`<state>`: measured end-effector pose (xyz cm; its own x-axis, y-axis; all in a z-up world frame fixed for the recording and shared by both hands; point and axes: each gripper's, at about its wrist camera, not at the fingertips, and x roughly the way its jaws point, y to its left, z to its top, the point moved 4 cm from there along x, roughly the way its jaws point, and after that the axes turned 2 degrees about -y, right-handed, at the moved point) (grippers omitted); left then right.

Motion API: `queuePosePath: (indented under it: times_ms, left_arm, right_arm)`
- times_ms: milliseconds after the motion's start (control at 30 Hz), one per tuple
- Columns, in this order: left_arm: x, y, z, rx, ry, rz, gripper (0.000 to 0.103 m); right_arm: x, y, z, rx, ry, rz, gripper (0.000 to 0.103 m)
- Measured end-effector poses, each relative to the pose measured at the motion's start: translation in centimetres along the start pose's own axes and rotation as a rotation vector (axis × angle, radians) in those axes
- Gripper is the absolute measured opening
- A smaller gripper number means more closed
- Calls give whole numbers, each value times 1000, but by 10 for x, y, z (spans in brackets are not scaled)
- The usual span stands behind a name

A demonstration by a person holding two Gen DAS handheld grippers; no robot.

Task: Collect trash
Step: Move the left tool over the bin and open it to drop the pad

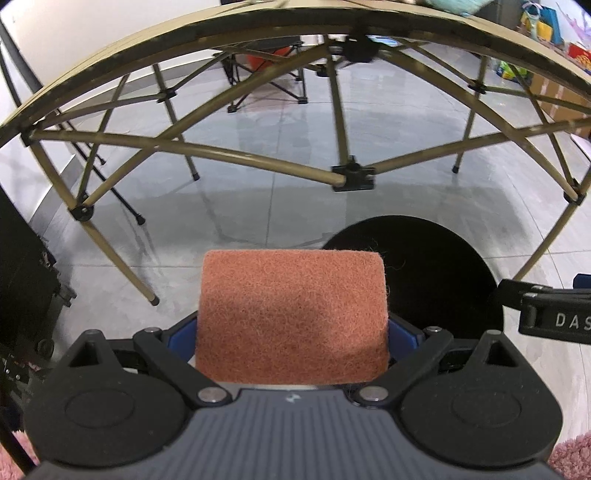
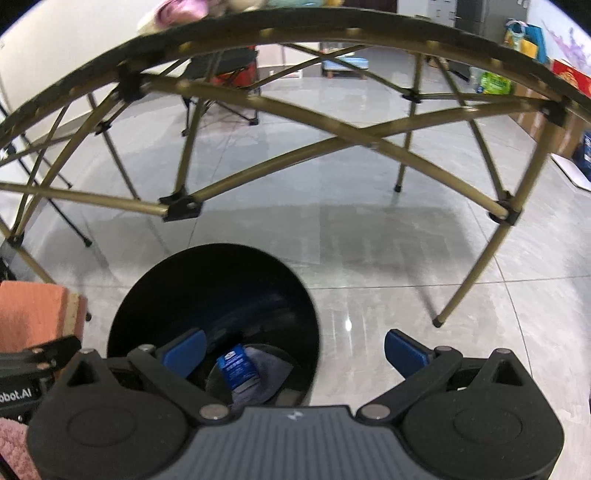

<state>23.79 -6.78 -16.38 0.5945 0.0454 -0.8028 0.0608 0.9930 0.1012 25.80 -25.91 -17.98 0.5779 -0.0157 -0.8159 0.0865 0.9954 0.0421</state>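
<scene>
Sponge point(image 1: 291, 317), orange with a scouring face, sits pinched between the blue pads of the left tongs point(image 1: 291, 334), held above the grey tiled floor point(image 1: 258, 206) just left of the black trash bin point(image 1: 436, 273). From the right wrist view the same sponge point(image 2: 35, 314) shows at the left edge, beside the bin point(image 2: 210, 295). Inside the bin lie a blue carton point(image 2: 236, 371) and a grey cloth point(image 2: 269, 373). The right tongs point(image 2: 295, 349) are spread wide and hold nothing, their left pad over the bin's mouth. Beyond stands the folding table point(image 2: 332, 33) with its gold cross-braced legs.
</scene>
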Motion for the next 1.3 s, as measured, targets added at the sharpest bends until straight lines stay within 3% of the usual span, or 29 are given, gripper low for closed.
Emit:
queuePosePath:
  times_ms: [600, 1167, 1300]
  left_arm:
    - [8, -71, 0, 89, 26, -53, 98]
    - [21, -103, 2, 105, 72, -74, 99]
    - [24, -102, 1, 86, 95, -88, 103]
  right_arm:
    - [-17, -80, -16, 173, -35, -48, 103]
    - [-19, -106, -23, 229, -41, -82, 103]
    - [-19, -109, -23, 237, -40, -85, 103]
